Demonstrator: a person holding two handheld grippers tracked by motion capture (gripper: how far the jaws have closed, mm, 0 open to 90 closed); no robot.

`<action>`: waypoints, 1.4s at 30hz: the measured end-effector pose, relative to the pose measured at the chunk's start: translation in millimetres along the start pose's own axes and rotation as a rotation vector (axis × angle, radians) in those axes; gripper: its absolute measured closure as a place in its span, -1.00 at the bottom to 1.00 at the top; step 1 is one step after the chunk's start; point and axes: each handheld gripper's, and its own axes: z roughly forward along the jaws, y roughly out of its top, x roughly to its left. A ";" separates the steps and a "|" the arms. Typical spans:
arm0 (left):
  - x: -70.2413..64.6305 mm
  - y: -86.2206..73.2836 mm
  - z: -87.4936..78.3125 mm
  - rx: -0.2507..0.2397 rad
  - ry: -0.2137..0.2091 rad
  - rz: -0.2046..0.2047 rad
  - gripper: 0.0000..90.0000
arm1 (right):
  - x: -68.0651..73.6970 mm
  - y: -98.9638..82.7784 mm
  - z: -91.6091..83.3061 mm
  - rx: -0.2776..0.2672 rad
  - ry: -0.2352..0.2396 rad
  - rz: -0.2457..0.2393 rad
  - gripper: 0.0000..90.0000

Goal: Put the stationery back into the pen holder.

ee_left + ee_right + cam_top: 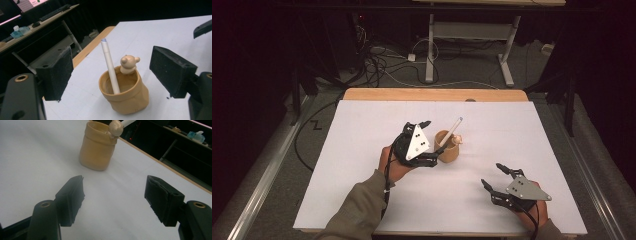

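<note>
Left gripper view: pen (109, 66) leans in cup (125, 93), left gripper (110, 75) jaws apart around them, nothing clamped; back off straight, don't clip pen.

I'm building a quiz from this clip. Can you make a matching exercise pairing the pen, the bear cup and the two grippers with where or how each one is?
Things:
1. pen
2. tan cup
3. left gripper
4. right gripper

States:
A. open, resting low on the table's near right part, apart from the cup
B. stands on the white table top, bear figure on its rim
C. open, fingers either side of the cup, not touching it
D. leans inside the cup

Pairs: 1-D, 2-B, 3-C, 4-A
</note>
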 end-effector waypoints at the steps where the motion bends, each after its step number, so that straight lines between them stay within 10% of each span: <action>1: -0.7 -0.9 -1.2 0.001 -0.001 0.005 -0.59 | 0.2 0.2 -0.2 -0.001 0.000 -0.001 -0.28; 42: -10.8 -41.9 -55.5 0.036 0.050 0.087 -0.59 | 7.0 5.3 -2.3 -0.006 -0.003 -0.040 -0.29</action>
